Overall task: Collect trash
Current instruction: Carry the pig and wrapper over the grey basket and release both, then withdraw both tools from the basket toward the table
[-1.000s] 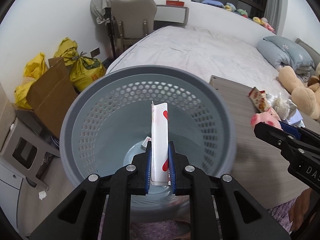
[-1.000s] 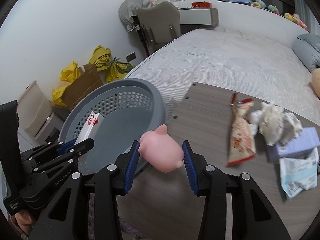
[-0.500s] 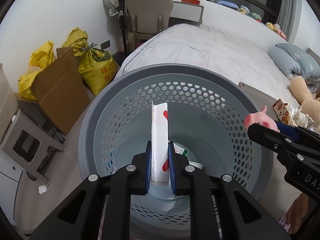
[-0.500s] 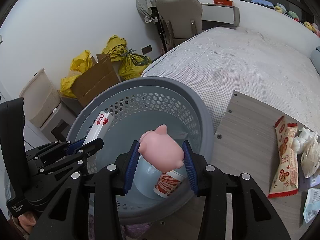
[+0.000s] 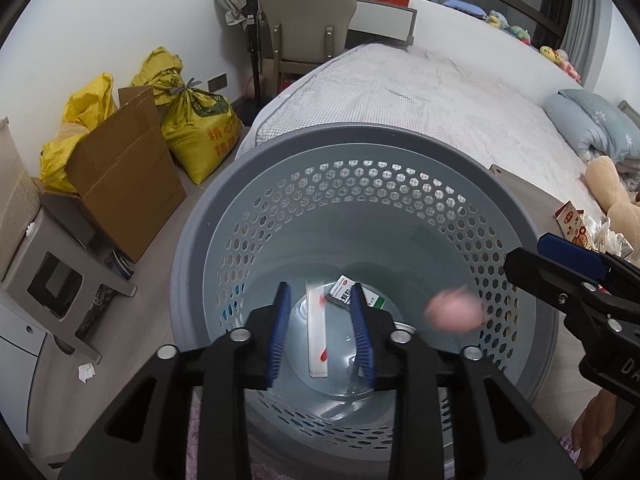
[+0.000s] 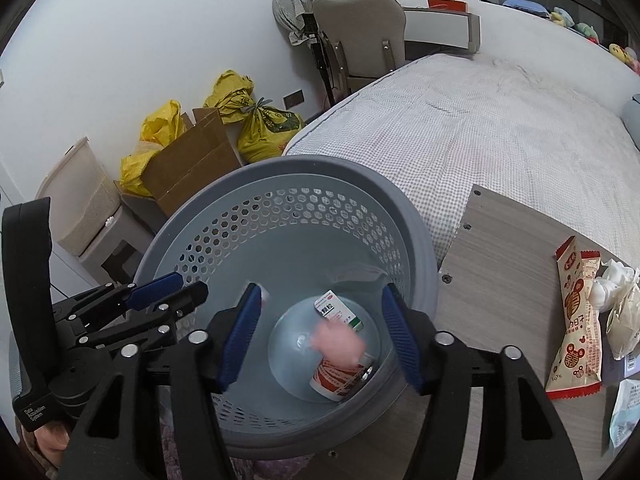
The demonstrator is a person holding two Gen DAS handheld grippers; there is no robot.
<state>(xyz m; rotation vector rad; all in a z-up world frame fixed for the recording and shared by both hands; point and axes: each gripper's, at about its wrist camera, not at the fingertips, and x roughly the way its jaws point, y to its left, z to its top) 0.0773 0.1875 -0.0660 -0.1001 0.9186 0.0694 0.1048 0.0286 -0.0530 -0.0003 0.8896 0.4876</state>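
Left fingers: the left gripper [image 5: 320, 330] has let go, jaws opening, blue pads clear of the card box [image 5: 316, 336] that shows between them and is dropping flat-edge down into the basket.
Right fingers: the right gripper [image 6: 322, 334] is released too, jaws opening wide, and the pink pig toy [image 6: 338, 344] is a blur below them, touching neither pad.
Where the pig is: inside the basket mouth, falling toward the red-and-white cup [image 6: 336, 376] and the green-and-white box [image 6: 338, 312] on the bottom; the left camera shows it as a pink smear [image 5: 454, 312] against the far wall.
Basket: the grey laundry basket [image 5: 360, 148] sits right under both grippers, rim all round them, so both drops look well centred — good aim.
Doing it well: I'd hold both hands over the middle until each piece has cleared the pads, then lift straight up so no finger clips the rim.
Risk: the soft pig could bounce off the cup, though the walls look tall enough to keep it in.
Left to collect: a snack wrapper [image 6: 574, 320], crumpled paper [image 6: 622, 308] and more scraps wait on the wooden board [image 6: 492, 248] to the right — that is probably where the next reach goes.
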